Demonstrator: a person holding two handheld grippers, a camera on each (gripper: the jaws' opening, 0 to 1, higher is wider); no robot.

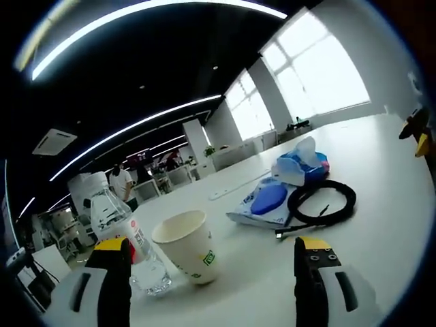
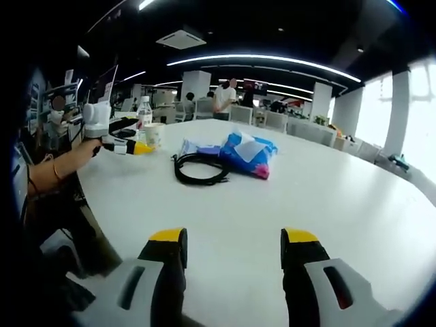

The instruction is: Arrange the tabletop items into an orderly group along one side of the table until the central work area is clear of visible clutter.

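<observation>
Here, both grippers' fingers hang released over a white table [image 2: 327, 197] in an office.

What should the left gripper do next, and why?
Probably ease the left gripper forward around the paper cup: its jaws stand open, the cup sits upright between them beside the water bottle, nothing held yet.

Water bottle [image 1: 126, 235] base behind left gripper's fingers [image 1: 114, 272].
</observation>
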